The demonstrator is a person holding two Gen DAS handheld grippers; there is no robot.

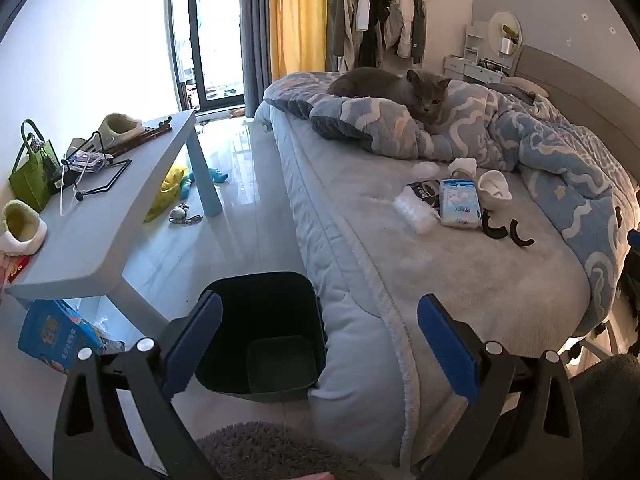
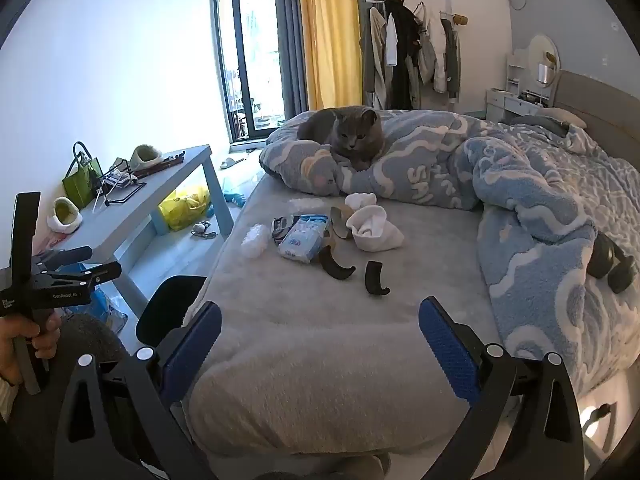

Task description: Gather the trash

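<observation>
My right hand-held gripper (image 2: 320, 344) hangs above the near edge of the bed (image 2: 304, 380), its blue pads spread wide with nothing between them. My left hand-held gripper (image 1: 320, 344) is likewise wide apart and empty, poised over the dark bin (image 1: 260, 332) that stands on the floor against the bed's side. The trash lies mid-bed, well ahead of both tools: a clear crumpled wrapper (image 2: 256, 240), a dark packet (image 2: 283, 227), a blue-and-white tissue pack (image 2: 302, 240), white socks (image 2: 374, 226) and two dark curved pieces (image 2: 340, 266). A grey cat (image 2: 344, 130) sits on the quilt (image 2: 520, 184) beyond them. Nothing is collected yet, I judge. The nearest curved piece suits the right tool best: approach low along the blanket, straddle its narrow width, and close without pinching the fleece. Slow reaches should keep the cat calm.
</observation>
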